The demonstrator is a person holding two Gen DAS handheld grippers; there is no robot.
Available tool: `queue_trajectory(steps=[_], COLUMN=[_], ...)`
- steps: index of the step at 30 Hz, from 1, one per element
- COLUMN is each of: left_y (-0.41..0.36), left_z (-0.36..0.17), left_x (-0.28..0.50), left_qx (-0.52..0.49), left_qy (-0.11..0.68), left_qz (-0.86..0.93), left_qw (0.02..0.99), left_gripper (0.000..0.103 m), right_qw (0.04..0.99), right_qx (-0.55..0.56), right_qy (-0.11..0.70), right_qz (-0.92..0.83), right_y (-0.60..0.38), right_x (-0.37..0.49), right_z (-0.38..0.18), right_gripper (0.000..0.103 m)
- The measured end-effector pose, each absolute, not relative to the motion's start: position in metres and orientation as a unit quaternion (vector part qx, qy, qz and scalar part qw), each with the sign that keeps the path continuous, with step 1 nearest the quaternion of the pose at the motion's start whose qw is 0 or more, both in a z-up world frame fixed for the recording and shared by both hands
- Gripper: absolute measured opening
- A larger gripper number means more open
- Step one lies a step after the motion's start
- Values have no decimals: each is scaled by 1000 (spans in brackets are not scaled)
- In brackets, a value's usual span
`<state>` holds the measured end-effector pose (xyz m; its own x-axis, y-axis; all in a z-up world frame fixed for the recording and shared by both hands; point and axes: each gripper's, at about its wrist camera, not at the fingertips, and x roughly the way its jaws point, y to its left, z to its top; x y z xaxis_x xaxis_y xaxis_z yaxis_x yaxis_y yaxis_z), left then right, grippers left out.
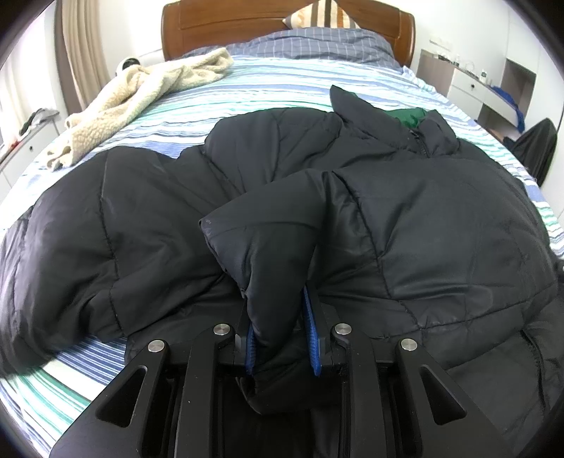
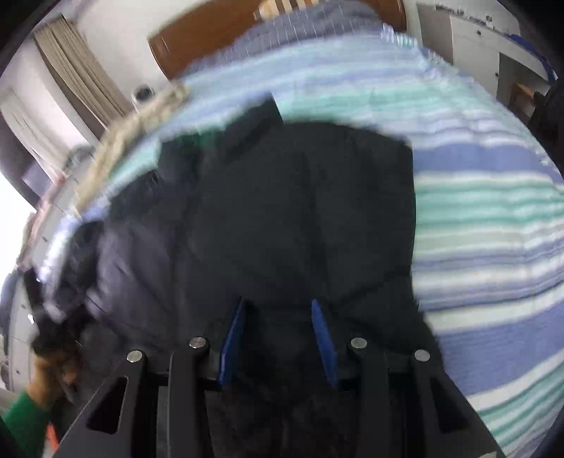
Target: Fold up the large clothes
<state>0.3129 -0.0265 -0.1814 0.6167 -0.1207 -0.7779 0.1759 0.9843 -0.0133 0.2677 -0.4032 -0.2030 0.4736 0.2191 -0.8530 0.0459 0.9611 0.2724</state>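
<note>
Left tongs (image 1: 282, 338) pinching puffy quilted black jacket (image 1: 423, 225), striped bedsheet (image 1: 246, 91)

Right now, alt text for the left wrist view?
The left gripper is shut on a fold of a black puffer jacket spread across a striped bed. A cream fleece blanket lies at far left, near the wooden headboard.

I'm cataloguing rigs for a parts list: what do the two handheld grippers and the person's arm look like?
Both the left gripper and right gripper are matte black angular frames with triangular cut-outs, round silver pins and ribbed blue finger pads. No cables or markings show. The person's hand is bare, with a green sleeve.
</note>
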Motion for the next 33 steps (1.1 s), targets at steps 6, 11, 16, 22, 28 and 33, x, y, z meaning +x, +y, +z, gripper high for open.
queue_trajectory(steps=[6, 11, 16, 22, 28, 33], left_y=[-30, -32, -21, -14, -13, -8], left_z=[-182, -174, -154, -124, -123, -129], left_x=[313, 307, 277, 205, 146, 120], left_qx=[44, 59, 39, 33, 25, 8], left_qy=[430, 433, 432, 400, 398, 410], left_qz=[-76, -56, -51, -79, -76, -62], left_qw=[899, 898, 900, 913, 914, 910], left_gripper=[23, 48, 76, 93, 95, 95], right_qw=[857, 877, 899, 918, 920, 924], right_qx=[121, 81, 59, 58, 85, 70], right_qy=[499, 474, 434, 393, 382, 375], right_qz=[30, 0, -9, -12, -18, -16], right_y=[-397, -385, -374, -353, -333, -317], right_x=[268, 246, 202, 138, 86, 53], right_z=[-217, -189, -150, -127, -132, -138], right_gripper=[39, 46, 82, 82, 82, 82])
